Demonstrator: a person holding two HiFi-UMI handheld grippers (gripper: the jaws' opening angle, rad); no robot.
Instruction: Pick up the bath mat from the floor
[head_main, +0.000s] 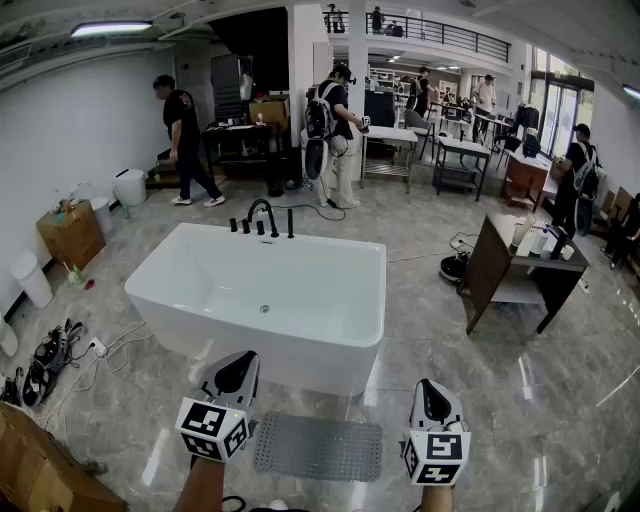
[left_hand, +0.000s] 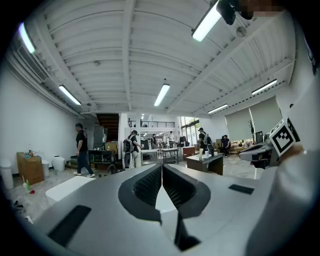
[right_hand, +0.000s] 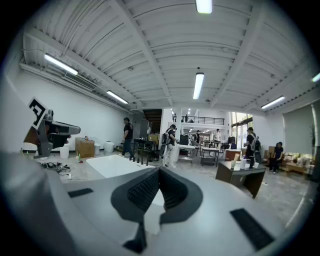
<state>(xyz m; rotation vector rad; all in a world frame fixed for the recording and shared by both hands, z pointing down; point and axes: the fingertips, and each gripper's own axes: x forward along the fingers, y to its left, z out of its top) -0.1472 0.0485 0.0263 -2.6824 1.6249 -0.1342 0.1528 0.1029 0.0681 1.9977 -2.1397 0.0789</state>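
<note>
Left forearm (head_main: 200, 488), right forearm (head_main: 436, 498) cut off below

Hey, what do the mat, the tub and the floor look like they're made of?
Mat: likely soft rubber or plastic, matte grey, with a grid of small bumps or holes.
Tub: glossy white, probably acrylic, smooth with soft highlights.
Floor: polished grey marble-look tile, veined and reflective.

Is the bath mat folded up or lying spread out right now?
Spread out. The head view shows the bath mat lying flat on the floor in front of the bathtub.
</note>
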